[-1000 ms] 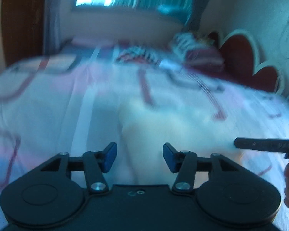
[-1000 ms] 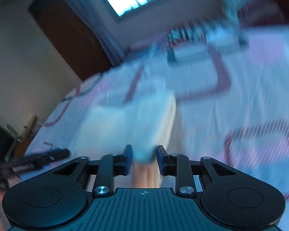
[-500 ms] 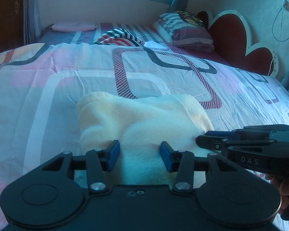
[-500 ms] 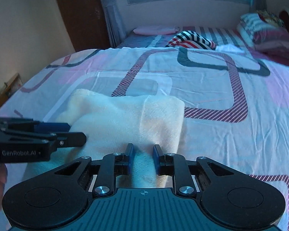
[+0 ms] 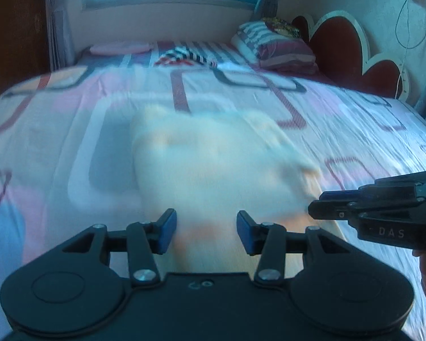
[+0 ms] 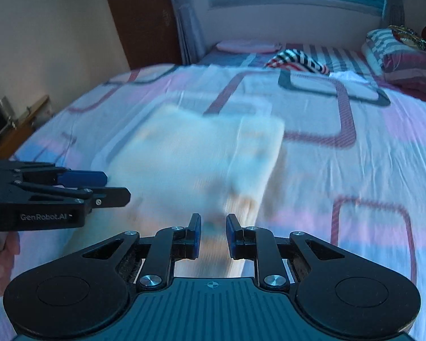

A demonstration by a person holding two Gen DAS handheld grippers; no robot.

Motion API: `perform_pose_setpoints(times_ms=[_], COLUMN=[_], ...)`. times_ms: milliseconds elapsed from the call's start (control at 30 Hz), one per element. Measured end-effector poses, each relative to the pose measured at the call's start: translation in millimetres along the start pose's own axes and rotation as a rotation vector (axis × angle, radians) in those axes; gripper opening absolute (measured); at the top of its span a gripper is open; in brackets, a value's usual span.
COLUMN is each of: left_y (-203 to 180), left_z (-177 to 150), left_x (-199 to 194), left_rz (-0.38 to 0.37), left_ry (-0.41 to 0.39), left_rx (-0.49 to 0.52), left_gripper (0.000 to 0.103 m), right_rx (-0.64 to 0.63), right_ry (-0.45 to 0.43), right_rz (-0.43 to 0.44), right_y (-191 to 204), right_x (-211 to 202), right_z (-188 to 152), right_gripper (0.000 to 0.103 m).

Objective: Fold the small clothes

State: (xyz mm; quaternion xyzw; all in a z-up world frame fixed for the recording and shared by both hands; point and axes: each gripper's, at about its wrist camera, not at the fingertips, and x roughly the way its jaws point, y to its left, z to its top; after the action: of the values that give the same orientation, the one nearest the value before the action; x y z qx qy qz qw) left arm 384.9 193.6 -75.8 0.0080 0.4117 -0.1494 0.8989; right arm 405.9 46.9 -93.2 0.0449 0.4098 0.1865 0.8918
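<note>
Cream garment [image 5: 213, 159] folded, blurred, on bedspread [image 5: 355, 130]; both tongs [image 5: 206, 228] [image 6: 213, 234] parted, empty.

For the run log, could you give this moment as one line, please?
cream garment: folded on bed | left gripper: open | right gripper: open

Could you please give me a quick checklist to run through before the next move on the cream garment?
1. Left claw free of cloth: ok, jaws wide apart, nothing between them.
2. Right claw released: cannot tell; there is a narrow gap, and blurred cloth lies right at the tips.
3. Cream garment folded into a compact stack on the bedspread: ok, though blur hides the edges.
4. Claws apart from each other: ok, each shows at the other's side without touching.
5. Room beside the garment: ok, the striped clothes lie far back near the pillows.
</note>
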Motion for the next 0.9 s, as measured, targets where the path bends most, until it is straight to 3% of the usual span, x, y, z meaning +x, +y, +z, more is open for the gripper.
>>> perform_pose_setpoints(times_ms=[133,233,333,567,700,900], left_y=[-8,-18,-24,-48,-52,-61], left_z=[-34,-48,-50,-62,-84,-129], left_x=[-8,-13,-13,-23,-73,-161], left_rz=[0.009,0.054,0.085,0.193,0.2,0.173], left_ry=[0.042,0.025,0.017,0.006,-0.052,-0.121], left_rx=[-0.021,0.017,0.023,0.085,0.03,-0.066], left_gripper=[0.044,0.045,0.046,0.046,0.047,0.045], right_rx=[0.024,0.04,0.092,0.069,0.117,0.093], right_ry=[0.051,0.071,0.054,0.096,0.037,-0.086], right_rz=[-0.024,-0.063,-0.059,-0.099,-0.088,-0.072], right_y=[7,7,2,12,19,45], right_x=[-9,-8,-7,-17,-65,-159], right_z=[-32,-51,-54,-53,-68,-119], right_gripper=[0.02,0.02,0.02,0.02,0.02,0.02])
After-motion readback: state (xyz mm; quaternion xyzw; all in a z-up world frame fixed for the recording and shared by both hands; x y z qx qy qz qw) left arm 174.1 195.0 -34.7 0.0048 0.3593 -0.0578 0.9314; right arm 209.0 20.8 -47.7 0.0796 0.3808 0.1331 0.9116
